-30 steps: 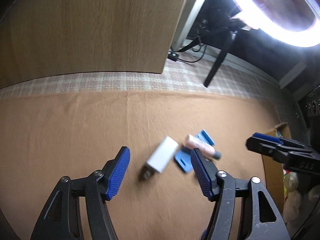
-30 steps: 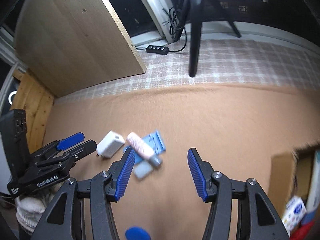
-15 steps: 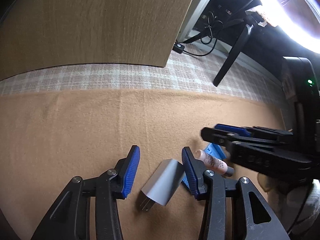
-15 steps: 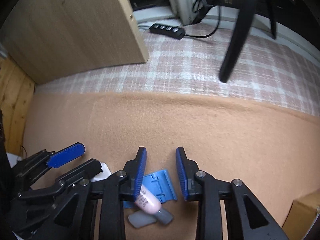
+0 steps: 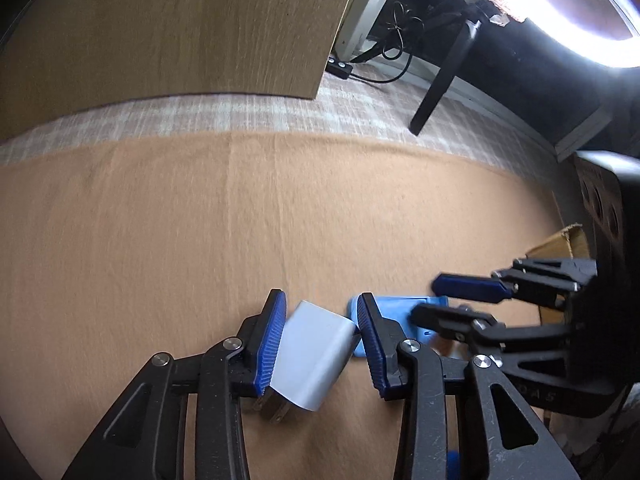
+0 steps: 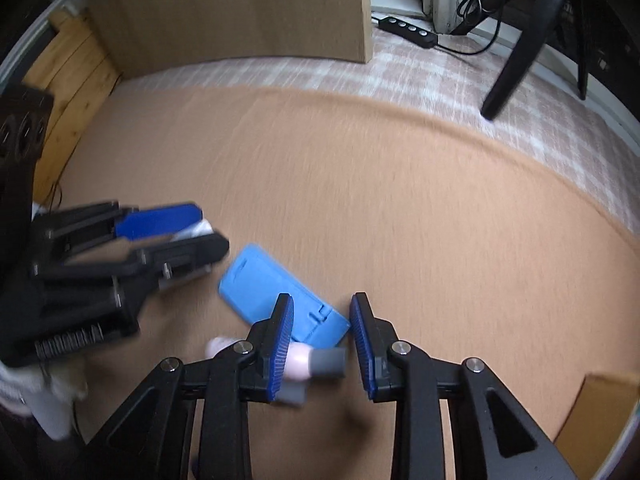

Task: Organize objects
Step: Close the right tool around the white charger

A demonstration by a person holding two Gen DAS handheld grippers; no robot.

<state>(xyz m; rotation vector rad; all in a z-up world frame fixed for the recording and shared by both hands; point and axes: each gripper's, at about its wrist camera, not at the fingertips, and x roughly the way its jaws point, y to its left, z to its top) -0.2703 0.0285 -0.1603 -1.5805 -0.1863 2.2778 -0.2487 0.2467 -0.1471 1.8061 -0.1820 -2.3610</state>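
Left claw point(image 5: 320, 330): half closed around the white charger point(image 5: 314, 354), one blue pad touching its left face, the other at or just off its right corner; whether it grips firmly yet, I cannot tell. The charger's prongs point back toward the camera.

White charger: lies tilted on the tan cloth point(image 5: 200, 220) of the worktop, between the left claw's pads, just left of the blue stand point(image 5: 404, 306).

Blue stand: flat on the cloth between the two claws, untouched; in the right wrist view point(image 6: 280, 296) its near end sits right at the right claw's tips.

Pink tube point(image 6: 298, 358): lies across the gap of the right claw, its grey cap point(image 6: 328, 362) between the pads and its pink body passing behind the left pad.

Right claw point(image 6: 322, 340): partly open, pads apart on either side of the grey cap, gripping nothing as far as I can see.

Cardboard box point(image 6: 600, 412): at the right edge, well apart from the cluster; probably where the things go, though that is a guess.

Progress: early by my judgement. All three items are on the cloth; none is lifted or put away.

Left to do: close on the charger and the tube, carry them off, then deal with the blue stand.
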